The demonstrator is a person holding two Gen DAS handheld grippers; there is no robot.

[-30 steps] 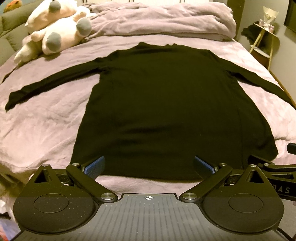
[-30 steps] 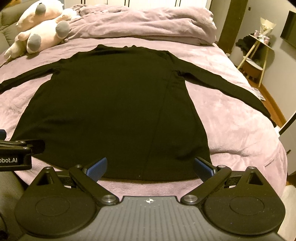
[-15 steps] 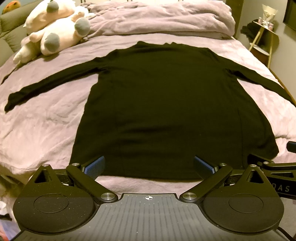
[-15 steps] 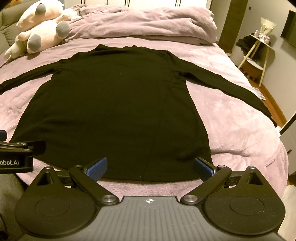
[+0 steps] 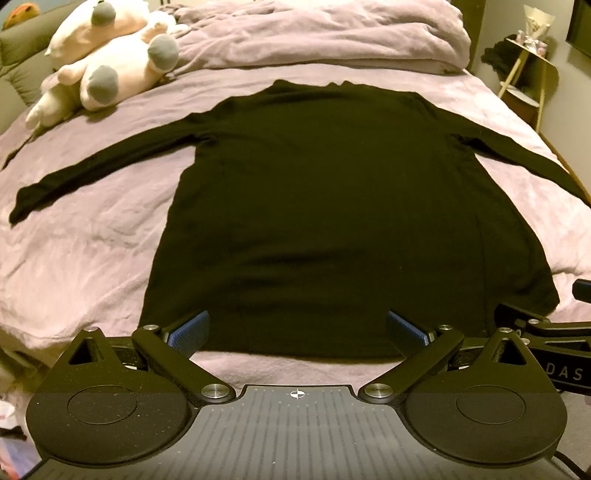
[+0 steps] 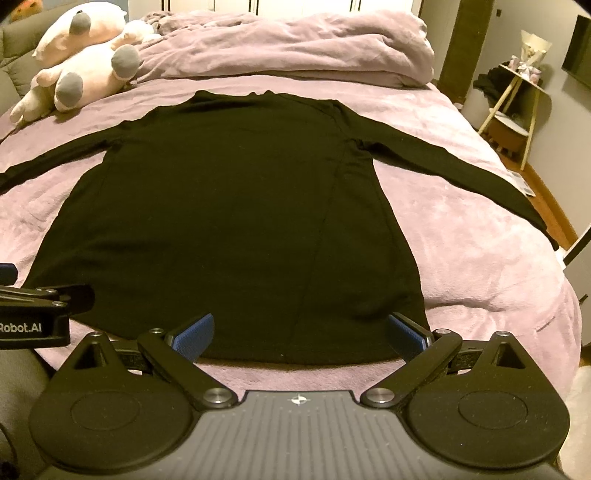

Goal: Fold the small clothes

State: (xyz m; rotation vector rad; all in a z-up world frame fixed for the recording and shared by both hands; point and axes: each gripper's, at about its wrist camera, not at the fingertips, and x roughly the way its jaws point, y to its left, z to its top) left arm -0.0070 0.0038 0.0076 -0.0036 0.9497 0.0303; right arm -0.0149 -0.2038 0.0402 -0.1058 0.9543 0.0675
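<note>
A black long-sleeved top (image 5: 332, 206) lies flat on the pink bed, sleeves spread out to both sides, hem nearest me; it also shows in the right wrist view (image 6: 236, 206). My left gripper (image 5: 297, 328) is open and empty, hovering just short of the hem, left of its middle. My right gripper (image 6: 299, 330) is open and empty above the hem's right part. Each gripper's side shows at the edge of the other's view: the right one (image 5: 546, 328), the left one (image 6: 40, 306).
A white plush toy (image 5: 107, 62) lies at the bed's far left. A bunched pink duvet (image 5: 332, 33) lies across the head of the bed. A small side table (image 6: 517, 96) stands on the floor to the right of the bed.
Both grippers have eased slightly towards the hem and stay open. The top has not moved.
</note>
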